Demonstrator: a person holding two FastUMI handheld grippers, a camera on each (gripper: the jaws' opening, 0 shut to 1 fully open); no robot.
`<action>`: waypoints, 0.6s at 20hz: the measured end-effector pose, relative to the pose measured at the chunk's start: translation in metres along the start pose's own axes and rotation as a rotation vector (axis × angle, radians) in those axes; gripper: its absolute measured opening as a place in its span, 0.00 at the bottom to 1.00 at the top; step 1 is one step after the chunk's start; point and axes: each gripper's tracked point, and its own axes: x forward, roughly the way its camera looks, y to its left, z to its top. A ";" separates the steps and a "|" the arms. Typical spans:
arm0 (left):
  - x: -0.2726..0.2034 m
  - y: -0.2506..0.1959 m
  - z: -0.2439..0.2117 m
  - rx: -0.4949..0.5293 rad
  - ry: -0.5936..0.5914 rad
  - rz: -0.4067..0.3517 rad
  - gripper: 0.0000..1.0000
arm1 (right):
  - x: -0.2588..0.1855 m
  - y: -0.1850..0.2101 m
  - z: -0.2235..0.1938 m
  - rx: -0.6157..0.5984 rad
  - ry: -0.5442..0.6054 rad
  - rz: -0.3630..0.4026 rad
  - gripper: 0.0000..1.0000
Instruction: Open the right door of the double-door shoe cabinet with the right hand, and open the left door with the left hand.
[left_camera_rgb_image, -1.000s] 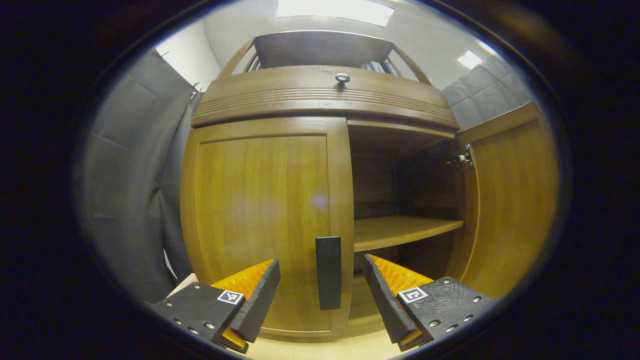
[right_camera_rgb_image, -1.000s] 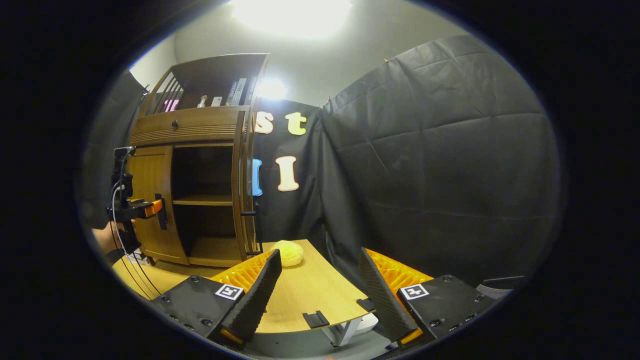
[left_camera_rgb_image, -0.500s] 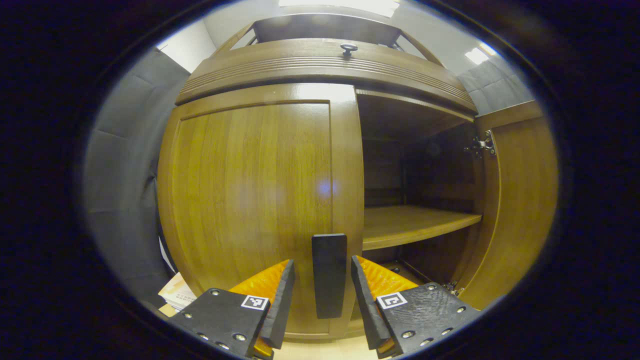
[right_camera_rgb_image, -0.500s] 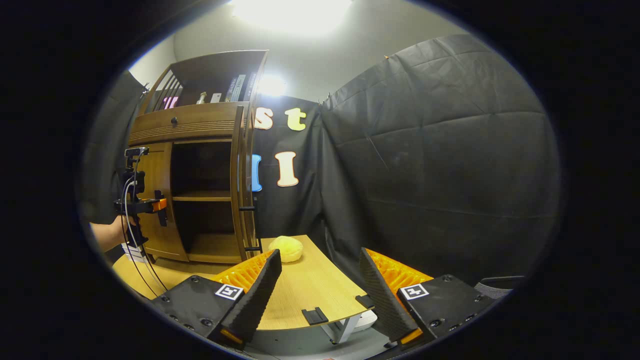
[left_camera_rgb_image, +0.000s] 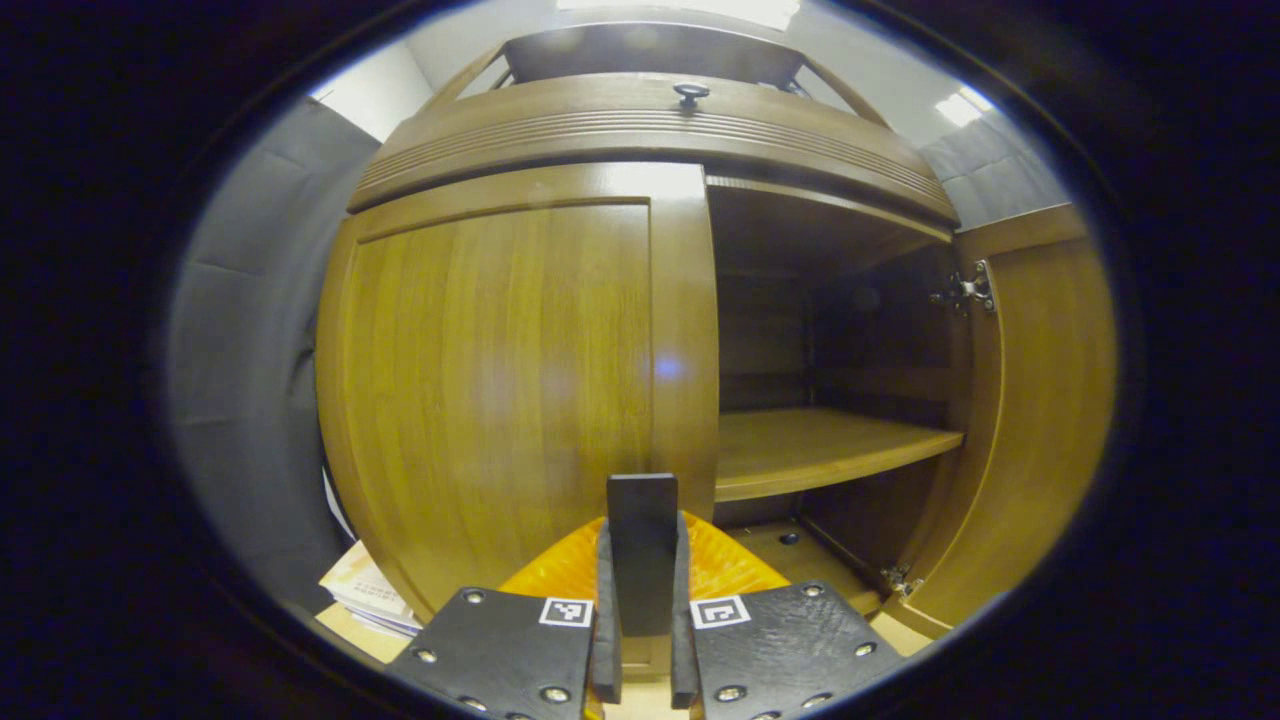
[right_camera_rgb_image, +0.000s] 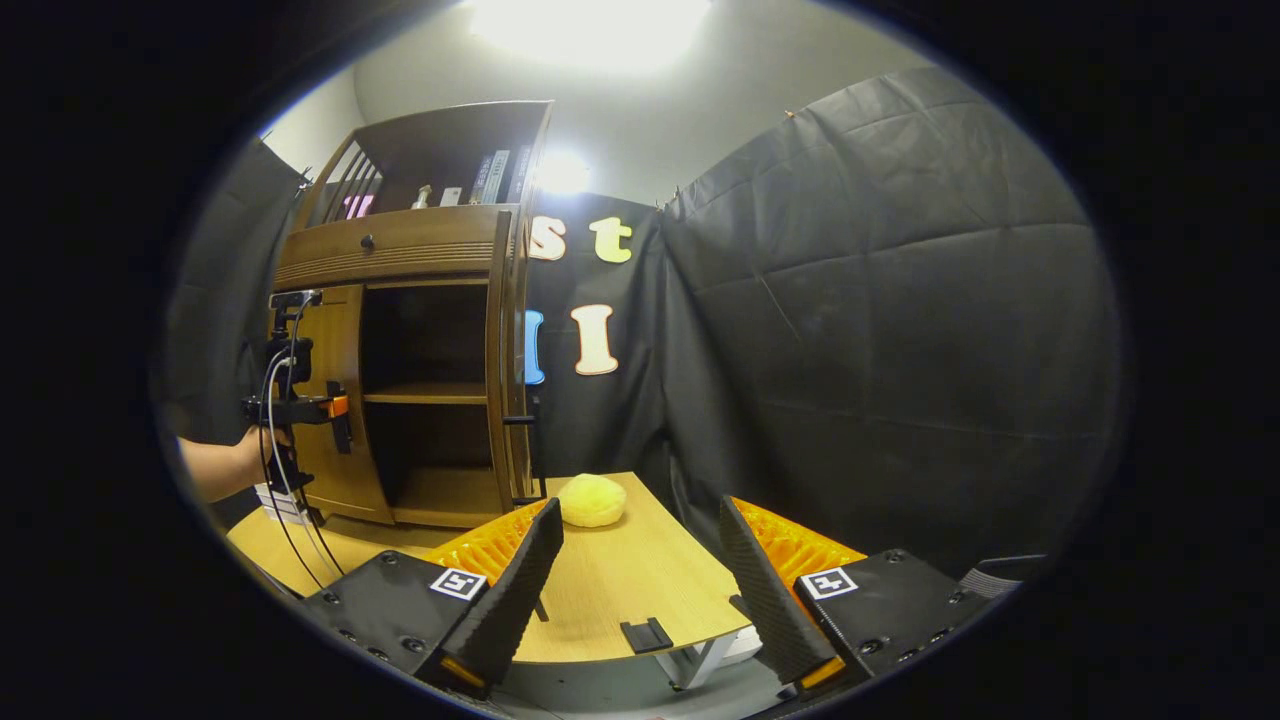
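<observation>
The wooden shoe cabinet (left_camera_rgb_image: 640, 130) stands close in the left gripper view. Its left door (left_camera_rgb_image: 500, 380) is closed and carries a dark upright handle (left_camera_rgb_image: 642, 530) at its inner edge. My left gripper (left_camera_rgb_image: 640, 640) is shut on that handle, one finger on each side. The right door (left_camera_rgb_image: 1030, 400) is swung open, baring a shelf (left_camera_rgb_image: 820, 450). In the right gripper view the cabinet (right_camera_rgb_image: 400, 340) stands at the left, with the open right door (right_camera_rgb_image: 505, 370) edge-on and the left gripper (right_camera_rgb_image: 335, 410) at the left door's handle. My right gripper (right_camera_rgb_image: 640, 590) is open over the table, holding nothing.
A light wooden table (right_camera_rgb_image: 620, 590) carries the cabinet and a yellow round object (right_camera_rgb_image: 592, 500) near the open door. A stack of papers (left_camera_rgb_image: 365, 600) lies beside the cabinet's left foot. Black cloth walls (right_camera_rgb_image: 880, 330) stand behind and to the right. A person's hand (right_camera_rgb_image: 225, 465) holds the left gripper.
My left gripper has moved up to the left door's handle and closed from open onto it. The right gripper has drifted slightly and stays open.
</observation>
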 end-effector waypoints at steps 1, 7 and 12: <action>-0.004 0.000 0.000 -0.005 -0.001 -0.005 0.21 | 0.001 0.002 0.000 0.007 -0.002 0.007 0.98; -0.034 0.005 -0.001 -0.004 -0.003 -0.010 0.22 | 0.011 0.024 0.002 0.012 -0.015 0.060 0.96; -0.061 0.012 -0.001 -0.007 -0.011 0.001 0.22 | 0.017 0.041 0.002 0.003 -0.015 0.104 0.98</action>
